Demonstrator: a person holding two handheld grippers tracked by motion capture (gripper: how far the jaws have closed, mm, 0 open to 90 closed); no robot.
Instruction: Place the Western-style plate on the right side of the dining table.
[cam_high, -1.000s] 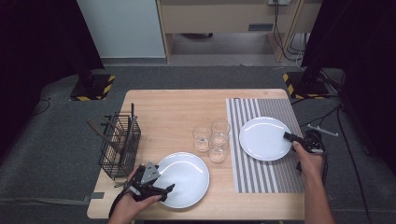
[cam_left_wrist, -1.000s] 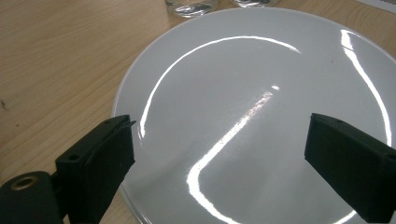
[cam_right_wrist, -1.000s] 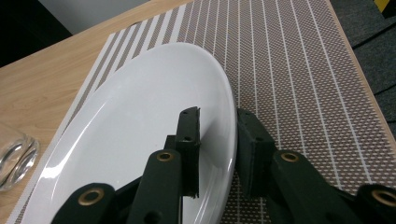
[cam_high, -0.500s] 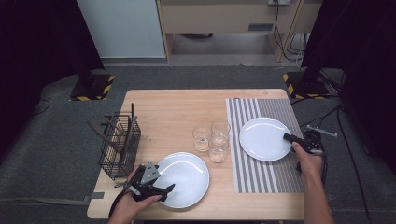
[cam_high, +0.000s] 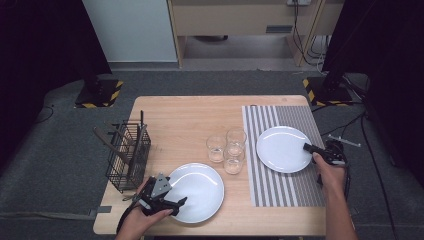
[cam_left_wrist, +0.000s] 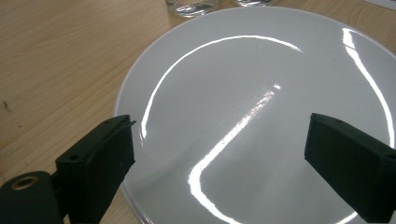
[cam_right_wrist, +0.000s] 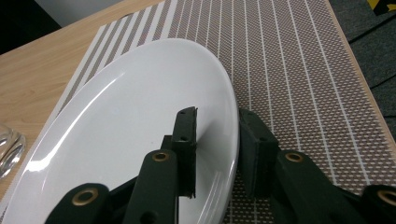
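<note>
Two glossy white ceramic plates (cam_high: 197, 192) (cam_high: 282, 148) are gleaming; the light wooden surface (cam_high: 185, 125) is looking matt, the striped woven placemat (cam_high: 290, 185) rough.

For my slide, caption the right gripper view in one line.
Right gripper straddles the rim of a white plate on the striped placemat, one jaw inside, one outside.

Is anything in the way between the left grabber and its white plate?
Nothing visible is. The left gripper hangs open right above the round white plate on the wooden table, with clear air between its jaws and the plate.
</note>
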